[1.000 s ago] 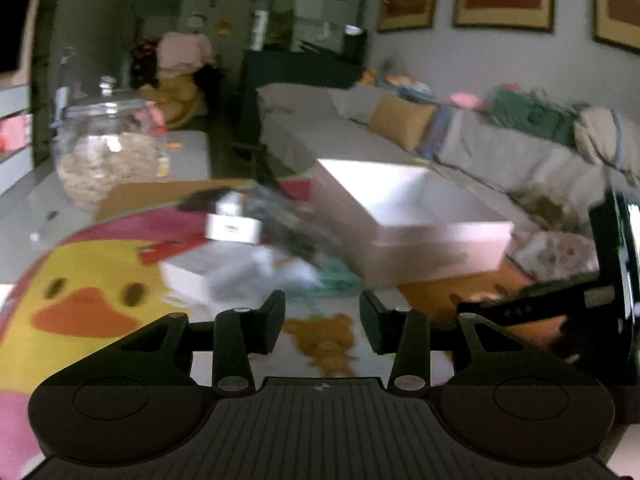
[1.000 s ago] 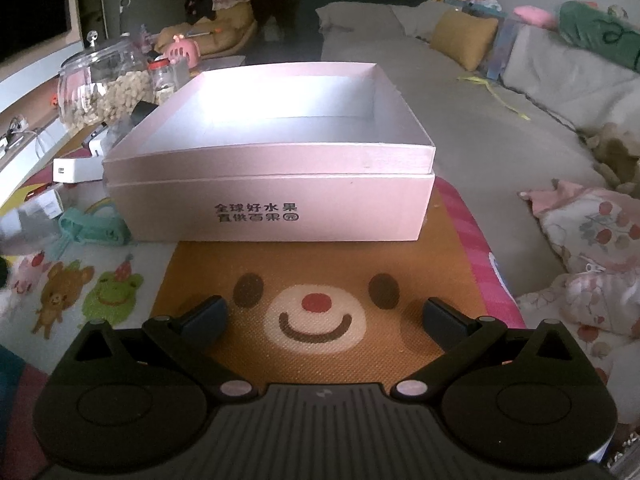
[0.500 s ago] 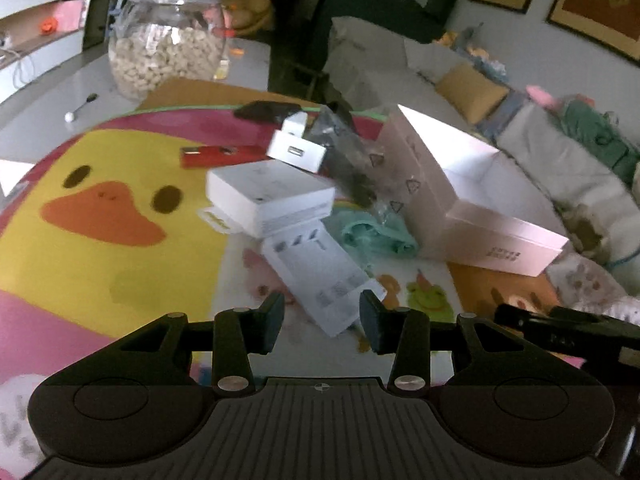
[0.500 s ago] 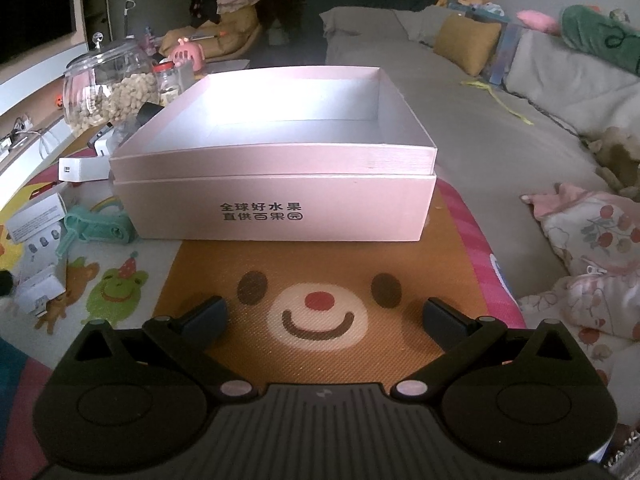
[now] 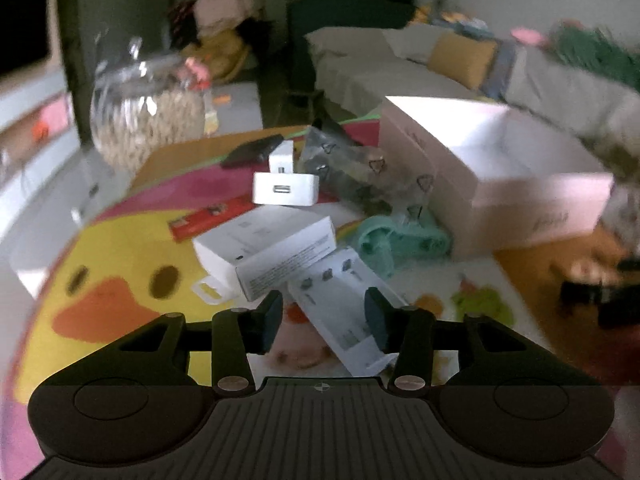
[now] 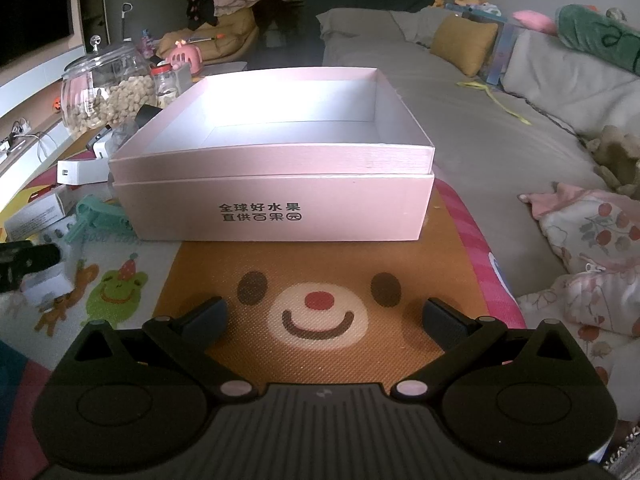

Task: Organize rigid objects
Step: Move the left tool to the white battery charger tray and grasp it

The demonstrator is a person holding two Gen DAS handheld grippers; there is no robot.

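My left gripper [image 5: 324, 320] hangs low over a pile on the cartoon mat, and its jaws are opening. A flat white pack [image 5: 348, 308] lies between them, and the left pad stands clear of it. Beyond lie a white box [image 5: 266, 246], a white USB charger [image 5: 286, 194], a teal plastic clip [image 5: 400, 236] and a clear bag [image 5: 356, 176]. The empty pink box [image 6: 276, 208] stands in front of my right gripper [image 6: 324, 316], which is open above the bear face with nothing in it. The left gripper [image 6: 24, 260] shows at the left edge of the right wrist view.
A glass jar [image 5: 148, 120] of nuts stands at the back left, with a red card [image 5: 208, 218] and a black device [image 5: 252, 150] near the pile. A grey sofa [image 6: 500, 120] with cushions runs along the right. Bedding [image 6: 592, 240] lies at the mat's right edge.
The left gripper has come down and closer to the white boxes, and its jaws stand wider than before. The right gripper has not moved.
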